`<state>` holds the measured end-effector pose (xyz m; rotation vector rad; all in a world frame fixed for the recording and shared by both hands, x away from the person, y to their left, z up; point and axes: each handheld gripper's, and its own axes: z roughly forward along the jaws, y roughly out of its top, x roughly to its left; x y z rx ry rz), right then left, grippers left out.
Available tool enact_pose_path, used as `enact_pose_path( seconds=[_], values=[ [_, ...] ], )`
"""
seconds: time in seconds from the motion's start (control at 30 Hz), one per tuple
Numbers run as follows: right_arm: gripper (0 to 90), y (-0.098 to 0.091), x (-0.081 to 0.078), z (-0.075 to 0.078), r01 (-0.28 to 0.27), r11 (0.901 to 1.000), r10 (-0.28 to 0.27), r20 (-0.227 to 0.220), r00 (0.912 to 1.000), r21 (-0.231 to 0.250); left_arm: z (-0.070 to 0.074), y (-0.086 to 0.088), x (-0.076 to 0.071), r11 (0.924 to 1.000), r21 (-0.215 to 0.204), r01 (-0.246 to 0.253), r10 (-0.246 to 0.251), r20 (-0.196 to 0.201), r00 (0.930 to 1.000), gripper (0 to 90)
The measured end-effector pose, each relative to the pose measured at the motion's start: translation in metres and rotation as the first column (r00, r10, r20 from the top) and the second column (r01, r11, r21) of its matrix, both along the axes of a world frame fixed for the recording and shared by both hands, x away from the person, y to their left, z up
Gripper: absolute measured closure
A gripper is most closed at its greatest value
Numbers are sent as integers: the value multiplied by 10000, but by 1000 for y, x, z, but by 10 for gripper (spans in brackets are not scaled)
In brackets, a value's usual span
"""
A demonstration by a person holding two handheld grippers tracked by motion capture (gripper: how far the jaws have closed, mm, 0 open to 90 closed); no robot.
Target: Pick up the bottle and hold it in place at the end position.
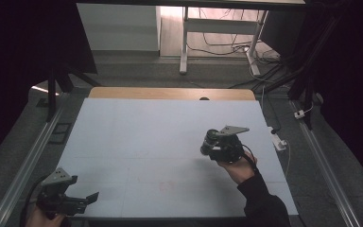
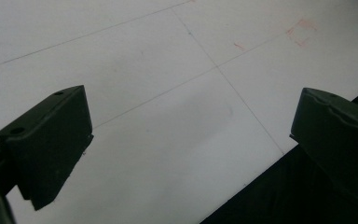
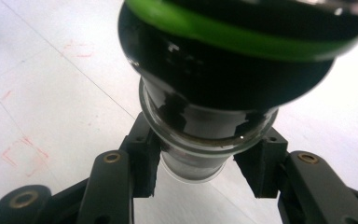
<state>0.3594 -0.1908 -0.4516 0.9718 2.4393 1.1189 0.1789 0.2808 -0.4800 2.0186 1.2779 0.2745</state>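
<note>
At the near left corner of the white table (image 1: 137, 137), the left tool (image 1: 82, 202) hangs with its jaws wide apart, holding nothing. Right of centre, the right tool (image 3: 200, 175) is clamped on the narrow clear neck of a glass bottle (image 3: 223, 79), dark-bodied with a green band, lifted off the table. It is probably smooth, slippery, rigid and breakable; the neck's flare should help against slipping.

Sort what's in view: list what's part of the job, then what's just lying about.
In the job:
- right gripper, shut on the black bottle with a green band
- left gripper, open
- white table

Lying about:
- cables on the floor
- white desk frame
</note>
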Motion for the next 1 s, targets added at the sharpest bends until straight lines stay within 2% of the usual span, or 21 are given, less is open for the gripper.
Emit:
enact_pose_path(
  seconds=[0.3,0.53,0.7,1.0],
  values=[
    [523,29,10,-3,-243,9994,245,84,9997,-233,0,0,1,10000,-8,16,-16,-15,10000,0],
    [523,50,22,-10,-445,9988,444,-46,9990,-212,0,-1,1,10000,40,88,-88,3,10000,0],
    [523,71,26,-15,-865,9937,873,80,9962,-709,0,-1,1,10000,26,93,-93,0,10000,0],
    [523,96,37,-23,-1239,9871,1258,124,9920,-1014,0,0,1,10000,-12,15,-15,10,10000,0]
  ],
)
